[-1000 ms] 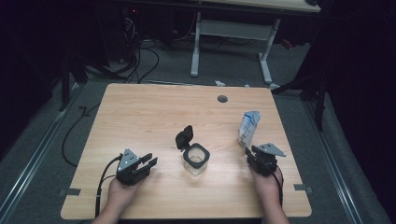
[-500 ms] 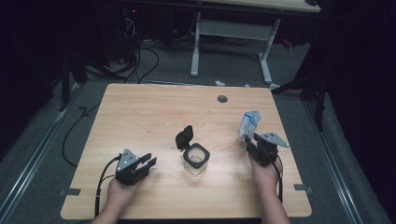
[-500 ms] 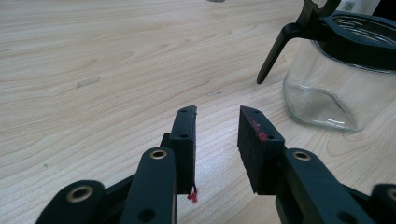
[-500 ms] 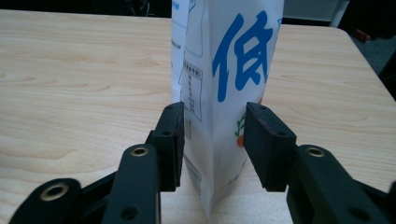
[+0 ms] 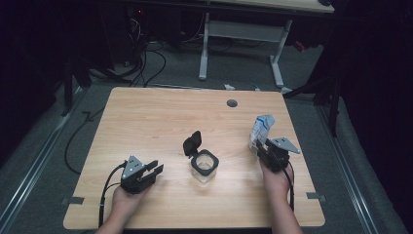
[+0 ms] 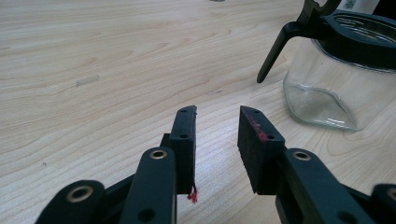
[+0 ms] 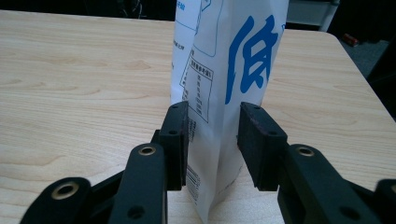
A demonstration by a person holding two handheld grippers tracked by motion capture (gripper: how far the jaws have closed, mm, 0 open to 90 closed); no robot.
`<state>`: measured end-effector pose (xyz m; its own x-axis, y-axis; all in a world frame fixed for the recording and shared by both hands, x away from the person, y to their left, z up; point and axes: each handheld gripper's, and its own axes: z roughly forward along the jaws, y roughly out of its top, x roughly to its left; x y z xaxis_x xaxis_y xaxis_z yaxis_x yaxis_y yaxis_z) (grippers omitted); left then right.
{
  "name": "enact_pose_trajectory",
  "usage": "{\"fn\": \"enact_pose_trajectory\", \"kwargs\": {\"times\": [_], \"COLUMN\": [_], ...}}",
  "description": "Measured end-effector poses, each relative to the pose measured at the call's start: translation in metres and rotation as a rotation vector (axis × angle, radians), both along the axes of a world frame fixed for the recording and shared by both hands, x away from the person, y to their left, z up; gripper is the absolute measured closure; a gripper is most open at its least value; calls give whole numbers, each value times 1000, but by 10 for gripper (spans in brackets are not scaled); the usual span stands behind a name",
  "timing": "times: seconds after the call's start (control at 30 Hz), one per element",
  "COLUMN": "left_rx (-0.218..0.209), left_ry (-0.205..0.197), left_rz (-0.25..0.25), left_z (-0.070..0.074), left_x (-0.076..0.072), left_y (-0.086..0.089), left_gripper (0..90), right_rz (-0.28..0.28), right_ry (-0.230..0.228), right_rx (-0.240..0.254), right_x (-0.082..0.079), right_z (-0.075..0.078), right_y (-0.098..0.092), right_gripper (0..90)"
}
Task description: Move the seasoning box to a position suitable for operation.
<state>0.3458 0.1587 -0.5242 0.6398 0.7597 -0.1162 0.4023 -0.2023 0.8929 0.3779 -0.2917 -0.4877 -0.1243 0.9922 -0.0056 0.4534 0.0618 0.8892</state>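
Bracketing the bag (image 7: 219, 88), right tool (image 7: 212, 140) reveals blue print.

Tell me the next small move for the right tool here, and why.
Probably finish closing the right tool on the white paper bag, then lift it. Its jaws have just been closing and now flank the standing bag's lower edge, apparently about touching it. The open-lidded glass jar waits mid-table, and the left tool rests open nearby.
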Motion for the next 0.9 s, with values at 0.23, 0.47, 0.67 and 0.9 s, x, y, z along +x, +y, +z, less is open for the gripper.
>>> {"fn": "enact_pose_trajectory", "kwargs": {"times": [0.23, 0.47, 0.67, 0.9], "left_rx": [0, 1, 1, 4], "left_ry": [-1, 0, 0, 1], "left_rz": [0, 0, -1, -1], "left_z": [0, 0, 0, -1], "left_x": [0, 0, 0, 0], "left_y": [0, 0, 0, 0], "left_gripper": [678, 678, 679, 680], "right_rz": [6, 5, 20, 17], "right_ry": [10, -2, -4, -12], "right_rx": [4, -5, -11, 21], "right_x": [2, 2, 2, 4], "right_z": [0, -1, -3, -5], "right_y": [1, 2, 0, -3], "right_gripper": [564, 753, 843, 557]}}
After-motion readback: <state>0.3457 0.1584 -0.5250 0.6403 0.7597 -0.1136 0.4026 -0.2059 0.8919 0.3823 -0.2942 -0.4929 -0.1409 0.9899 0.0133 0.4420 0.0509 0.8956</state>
